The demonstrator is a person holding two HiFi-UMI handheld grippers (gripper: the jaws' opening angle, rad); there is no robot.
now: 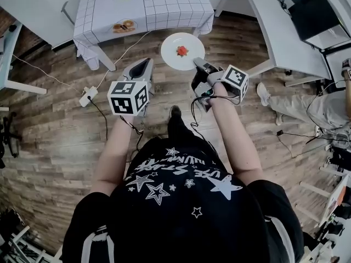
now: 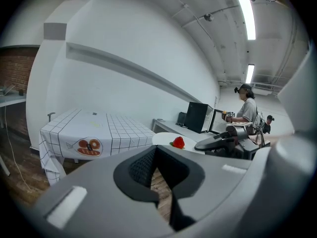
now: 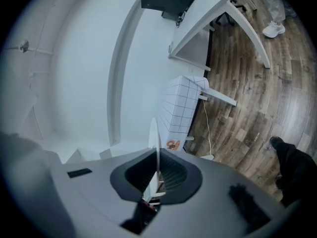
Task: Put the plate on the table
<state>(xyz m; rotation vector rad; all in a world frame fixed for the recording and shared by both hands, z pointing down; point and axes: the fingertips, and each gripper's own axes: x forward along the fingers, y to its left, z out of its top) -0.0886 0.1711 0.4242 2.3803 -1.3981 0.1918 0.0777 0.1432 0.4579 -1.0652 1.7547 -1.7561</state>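
A white plate [image 1: 174, 57] with a red strawberry [image 1: 182, 50] on it hangs level above the wood floor, just in front of the table with the checked cloth [image 1: 142, 4]. My right gripper [image 1: 199, 64] is shut on the plate's near right rim. In the right gripper view the plate [image 3: 154, 138] shows edge-on between the jaws of the right gripper [image 3: 156, 175], with the table [image 3: 181, 108] beyond. My left gripper [image 1: 141, 70] hovers left of the plate, shut and holding nothing. The left gripper view shows the left gripper [image 2: 161, 182], plate [image 2: 166, 139], strawberry [image 2: 179, 142] and table [image 2: 99, 128].
A white desk [image 1: 279, 32] with a black computer [image 1: 312, 10] stands at the right, and a seated person [image 1: 321, 108] beside it. A power strip [image 1: 88, 96] and cables lie on the floor at the left. Another white table edge [image 1: 8, 53] is far left.
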